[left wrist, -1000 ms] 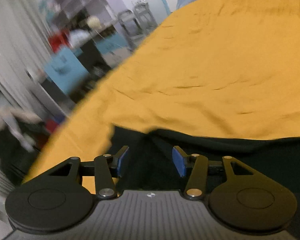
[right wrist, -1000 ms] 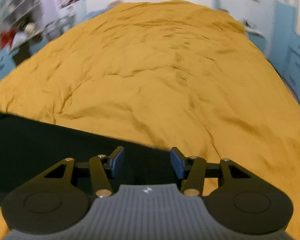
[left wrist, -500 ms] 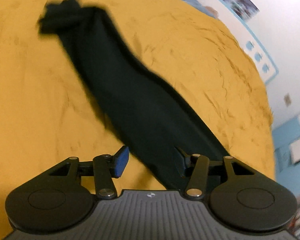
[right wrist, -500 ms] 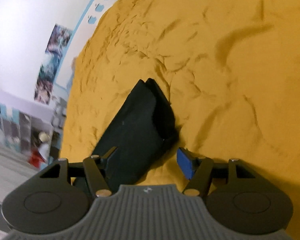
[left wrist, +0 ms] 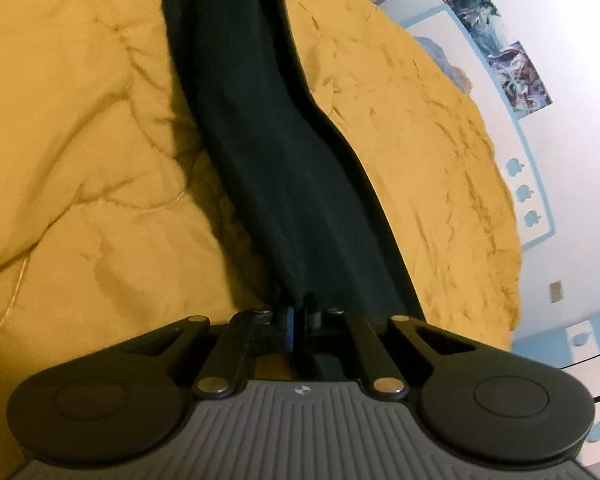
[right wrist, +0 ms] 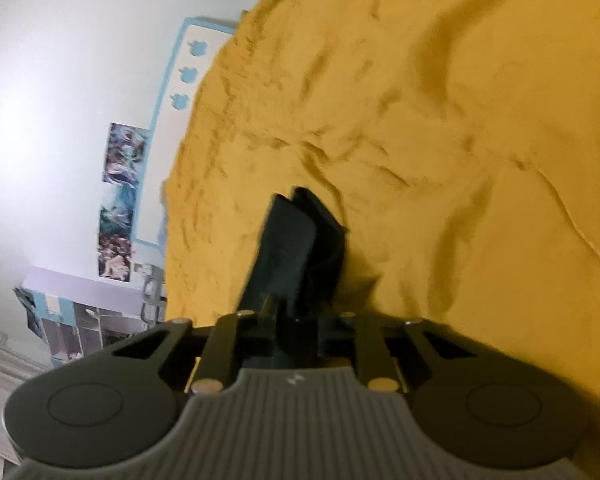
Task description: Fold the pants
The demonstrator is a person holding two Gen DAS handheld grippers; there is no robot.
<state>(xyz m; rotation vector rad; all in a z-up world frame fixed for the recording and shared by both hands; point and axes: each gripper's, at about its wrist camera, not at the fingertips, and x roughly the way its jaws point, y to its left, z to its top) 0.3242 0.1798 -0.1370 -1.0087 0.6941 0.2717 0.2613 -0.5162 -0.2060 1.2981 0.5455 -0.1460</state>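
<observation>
Dark pants (left wrist: pixel 268 152) lie in a long band on a yellow bedspread (left wrist: pixel 80 128), running away from me in the left wrist view. My left gripper (left wrist: pixel 298 314) is shut on the near end of the pants. In the right wrist view a shorter, bunched end of the pants (right wrist: pixel 296 248) sticks out ahead on the bedspread (right wrist: pixel 460 140). My right gripper (right wrist: pixel 296 320) is shut on that cloth. The fingertips of both grippers are partly hidden by the dark fabric.
A white wall with posters (left wrist: pixel 516 68) and a blue-trimmed headboard (left wrist: pixel 528 192) runs along the bed's far side. Shelves and furniture (right wrist: pixel 92 320) stand at the lower left of the right wrist view. The bedspread is wrinkled all around the pants.
Both grippers were open above the pants one second ago. They swung to the ends of the garment and have closed on the fabric.
</observation>
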